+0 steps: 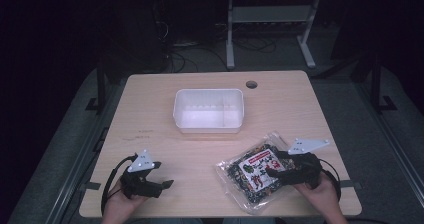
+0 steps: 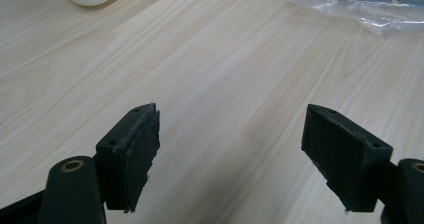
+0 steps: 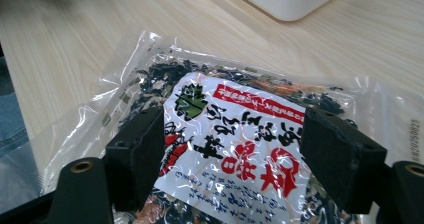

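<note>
— Right gripper (image 1: 276, 172) is hovering over the seaweed packet (image 1: 256, 171), isn't it? How are the jaws standing?

— Wide apart, one on each side of the white label (image 3: 235, 149), and they are not pinching anything so far (the right gripper view is looking straight down between them onto the printed film). The packet is lying flat on the table (image 1: 150, 114), near the front right corner, well apart from the white bin (image 1: 209, 110) in the middle.

— So which step is this, would you say?

— I am judging it as the approach to a pickup: the gripper is lining up, but the grasp is not yet made.

— And the left gripper (image 1: 161, 174)?

— Idling at the front left, jaws spread over bare wood, holding nothing.

— What is the next move asking for?

— Lowering until one jaw is catching an edge or a fold, then closing gently; the film is looking slick and flat, so a straight pinch from above may be sliding off.
</note>
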Available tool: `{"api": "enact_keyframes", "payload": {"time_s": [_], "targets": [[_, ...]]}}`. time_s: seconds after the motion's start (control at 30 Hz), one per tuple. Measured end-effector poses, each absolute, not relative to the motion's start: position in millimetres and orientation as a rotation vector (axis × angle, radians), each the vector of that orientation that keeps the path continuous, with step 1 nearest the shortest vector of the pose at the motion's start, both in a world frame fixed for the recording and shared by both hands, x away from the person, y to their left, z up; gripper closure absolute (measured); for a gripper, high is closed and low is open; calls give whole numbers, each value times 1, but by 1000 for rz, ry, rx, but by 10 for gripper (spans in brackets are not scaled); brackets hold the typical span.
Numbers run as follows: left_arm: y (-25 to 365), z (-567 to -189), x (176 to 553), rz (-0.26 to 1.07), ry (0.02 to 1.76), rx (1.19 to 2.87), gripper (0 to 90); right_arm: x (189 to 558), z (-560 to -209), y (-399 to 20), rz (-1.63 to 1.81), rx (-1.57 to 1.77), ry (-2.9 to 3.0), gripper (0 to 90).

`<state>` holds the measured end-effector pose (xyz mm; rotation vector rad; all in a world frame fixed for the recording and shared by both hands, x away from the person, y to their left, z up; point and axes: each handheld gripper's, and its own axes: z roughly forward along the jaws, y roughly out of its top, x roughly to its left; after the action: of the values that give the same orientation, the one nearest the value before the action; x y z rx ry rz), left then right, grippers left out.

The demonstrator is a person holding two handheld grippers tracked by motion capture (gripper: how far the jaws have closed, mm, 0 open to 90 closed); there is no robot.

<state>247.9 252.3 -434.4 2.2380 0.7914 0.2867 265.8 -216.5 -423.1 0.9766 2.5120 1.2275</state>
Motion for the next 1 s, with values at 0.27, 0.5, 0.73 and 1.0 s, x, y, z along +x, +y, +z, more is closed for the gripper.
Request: {"api": "enact_keyframes", "payload": {"time_s": [0.27, 0.5, 0.73, 1.0], "targets": [[233, -429, 245, 256, 734, 2236, 230, 265, -415, -229, 1226, 1004, 2472, 251], [203, -426, 251, 229, 639, 2283, 273, 266, -409, -248, 1256, 1089, 2419, 251], [172, -423, 266, 189, 584, 2286, 305, 270, -409, -265, 1265, 1172, 2369, 253], [138, -418, 279, 165, 538, 2272, 385, 268, -407, -280, 1234, 1230, 2322, 296]]}}
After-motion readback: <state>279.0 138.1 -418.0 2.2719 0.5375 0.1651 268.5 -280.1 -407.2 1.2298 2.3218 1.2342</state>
